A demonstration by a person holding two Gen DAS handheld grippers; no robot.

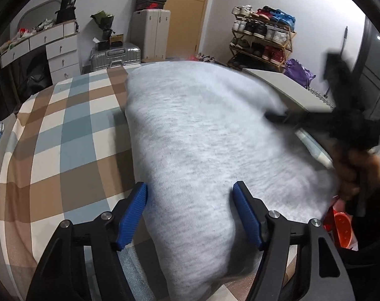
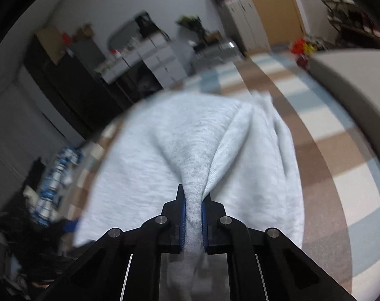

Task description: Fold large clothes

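Now folding the grey garment (image 1: 202, 138) on the checked bedspread (image 1: 64, 130).

Left wrist view: the left gripper (image 1: 190, 213) is straddling the garment's near edge, blue pads apart and not pressing, probably lining up a grasp. Right wrist view: the right gripper (image 2: 193, 215) is pinching a bunched ridge of the cloth directly ahead, likely to carry it over.

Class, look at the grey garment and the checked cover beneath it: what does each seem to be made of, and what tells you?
Grey garment: seemingly a soft knit, like sweatshirt jersey, matte; fine ribbed rows and heathered flecks show, and it bunches thickly in the right tool.
Checked cover: probably thin woven cloth, matte; blue, brown and white squares lie flat, but blur hides its weave.
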